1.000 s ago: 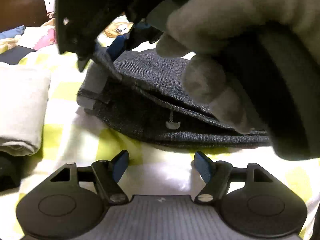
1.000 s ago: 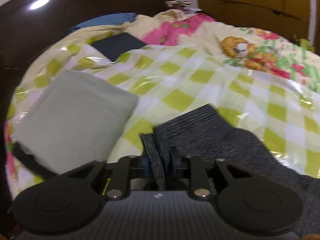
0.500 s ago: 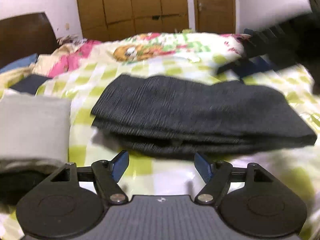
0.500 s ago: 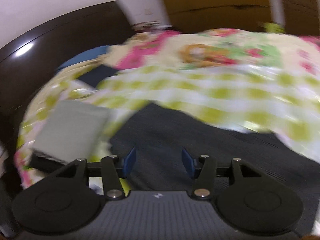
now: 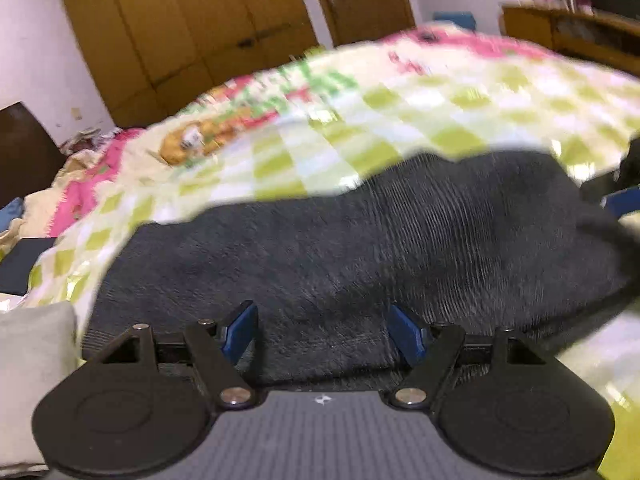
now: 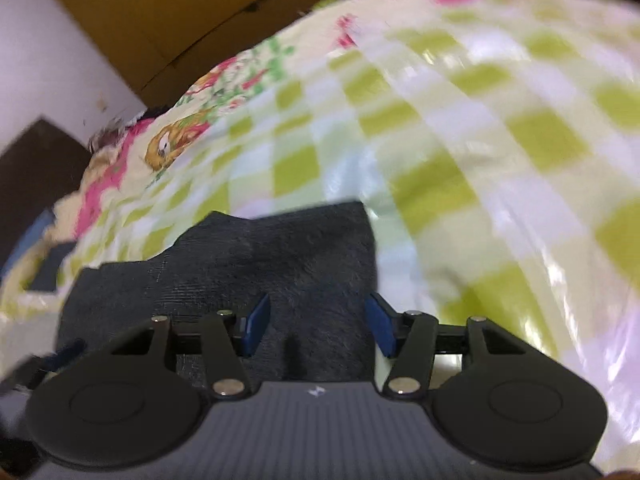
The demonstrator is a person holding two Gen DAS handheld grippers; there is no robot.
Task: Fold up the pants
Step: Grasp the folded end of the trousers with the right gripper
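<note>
The dark grey pants (image 5: pixel 360 248) lie folded in a flat stack on the green-and-white checked bedspread (image 5: pixel 360 136). My left gripper (image 5: pixel 322 332) is open just over the near edge of the stack, nothing between its blue pads. My right gripper (image 6: pixel 316 328) is open over the right end of the pants (image 6: pixel 260 264), also empty. The right gripper's blue tip (image 5: pixel 624 202) shows at the right edge of the left wrist view. Both views are motion-blurred.
A folded light grey garment (image 5: pixel 28 364) lies left of the pants. A dark folded item (image 5: pixel 20 264) lies further back left. Floral bedding (image 5: pixel 192 140), a dark headboard (image 5: pixel 24 152) and wooden wardrobe doors (image 5: pixel 192 28) lie behind.
My right gripper let go of the pants' edge and opened, then moved to the right end. My left gripper stayed open and moved forward over the stack's near edge.
</note>
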